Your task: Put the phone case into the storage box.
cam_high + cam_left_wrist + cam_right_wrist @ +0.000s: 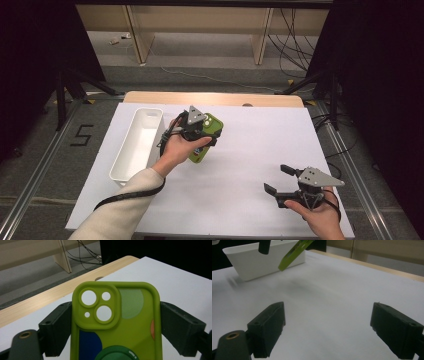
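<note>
— Where is your left gripper [209,131]?
— Raised over the middle of the table, my cream sleeve [120,207] reaching in from below. Its jaws are clamped on something.
— And the right gripper [278,179]?
— Low at my near right, jaws spread wide, holding nothing.

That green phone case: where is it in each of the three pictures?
High view: the green phone case is left of centre, clamped in the left gripper, right of the white bin.
Left gripper view: it fills the centre, between the two jaws.
Right gripper view: top, seen edge-on and tilted, in front of the bin.
Shared landmark: the white bin.
</note>
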### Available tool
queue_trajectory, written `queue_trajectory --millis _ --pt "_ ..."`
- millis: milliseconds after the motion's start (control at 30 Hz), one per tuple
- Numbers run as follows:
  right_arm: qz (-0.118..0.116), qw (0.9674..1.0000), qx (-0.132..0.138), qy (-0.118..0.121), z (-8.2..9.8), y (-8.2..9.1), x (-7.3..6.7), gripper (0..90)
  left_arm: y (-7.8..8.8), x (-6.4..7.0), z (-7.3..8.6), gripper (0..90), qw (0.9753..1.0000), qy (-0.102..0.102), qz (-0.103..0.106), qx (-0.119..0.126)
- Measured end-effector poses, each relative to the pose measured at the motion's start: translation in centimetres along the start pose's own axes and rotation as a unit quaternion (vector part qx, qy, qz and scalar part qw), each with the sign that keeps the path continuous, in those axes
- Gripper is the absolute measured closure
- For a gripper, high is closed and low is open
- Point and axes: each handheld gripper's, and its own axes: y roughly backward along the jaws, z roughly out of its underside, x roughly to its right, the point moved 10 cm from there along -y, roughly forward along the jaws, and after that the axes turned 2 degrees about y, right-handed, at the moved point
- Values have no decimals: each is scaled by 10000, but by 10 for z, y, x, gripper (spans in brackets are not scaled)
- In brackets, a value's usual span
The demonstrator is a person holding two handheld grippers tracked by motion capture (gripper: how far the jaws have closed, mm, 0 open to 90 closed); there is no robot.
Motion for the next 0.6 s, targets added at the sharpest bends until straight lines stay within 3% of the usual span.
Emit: queue_trajectory --millis 600 --pt "9 10000 23 12 -1 0 -1 138 21 -11 -13 161 9992 81 -174 365"
